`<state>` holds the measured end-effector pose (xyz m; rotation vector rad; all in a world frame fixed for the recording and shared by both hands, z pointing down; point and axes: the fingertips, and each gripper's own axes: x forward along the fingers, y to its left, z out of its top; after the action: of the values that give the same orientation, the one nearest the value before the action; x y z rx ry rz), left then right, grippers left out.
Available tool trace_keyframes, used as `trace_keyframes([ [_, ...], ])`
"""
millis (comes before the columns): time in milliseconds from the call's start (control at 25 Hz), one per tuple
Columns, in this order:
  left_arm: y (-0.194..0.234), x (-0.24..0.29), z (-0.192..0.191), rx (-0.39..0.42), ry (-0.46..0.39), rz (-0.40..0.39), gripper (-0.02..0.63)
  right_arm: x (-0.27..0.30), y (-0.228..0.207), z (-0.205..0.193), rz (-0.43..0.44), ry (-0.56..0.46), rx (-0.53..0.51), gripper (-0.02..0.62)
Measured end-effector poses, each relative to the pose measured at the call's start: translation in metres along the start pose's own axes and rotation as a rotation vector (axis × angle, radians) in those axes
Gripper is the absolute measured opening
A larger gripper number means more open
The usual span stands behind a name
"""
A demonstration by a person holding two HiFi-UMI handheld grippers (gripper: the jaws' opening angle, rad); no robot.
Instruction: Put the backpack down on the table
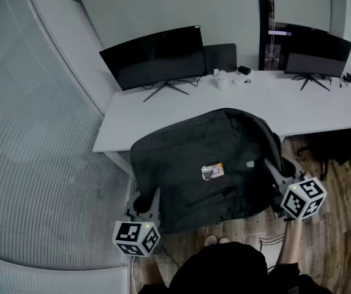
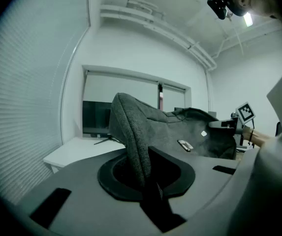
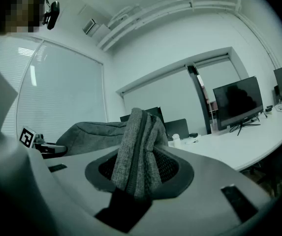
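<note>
A dark grey fabric backpack (image 1: 212,164) with a small label on its front hangs flat in the air between both grippers, its far edge over the near edge of the white table (image 1: 322,106). My left gripper (image 1: 146,208) is shut on the backpack's near left corner; the gripped cloth edge (image 2: 136,151) runs between its jaws. My right gripper (image 1: 275,177) is shut on the thick right side of the backpack (image 3: 138,154), a folded seam filling its jaws. Each gripper's marker cube shows in the head view, near the person's body.
On the table stand a curved monitor (image 1: 154,57) at the back left, a second monitor (image 1: 316,54) at the back right, a white bottle (image 1: 222,80) and small items between them. A wall with blinds (image 1: 34,133) lies to the left. Wooden floor (image 1: 328,225) lies below.
</note>
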<state>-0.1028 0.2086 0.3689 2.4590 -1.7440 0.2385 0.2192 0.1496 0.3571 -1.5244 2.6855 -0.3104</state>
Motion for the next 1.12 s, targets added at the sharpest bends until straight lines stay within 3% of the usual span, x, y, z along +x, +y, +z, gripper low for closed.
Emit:
trace_keyframes([
  [840,-0.005,0.006,-0.011,-0.027,0.002,0.051,0.057,0.015,-0.012,-0.002,0.042,0.014,-0.028,0.133],
  [1120,0.009,0.014,-0.015,-0.049,0.021,0.089,0.057,0.045,-0.013,-0.002,0.073,0.041,-0.026,0.135],
])
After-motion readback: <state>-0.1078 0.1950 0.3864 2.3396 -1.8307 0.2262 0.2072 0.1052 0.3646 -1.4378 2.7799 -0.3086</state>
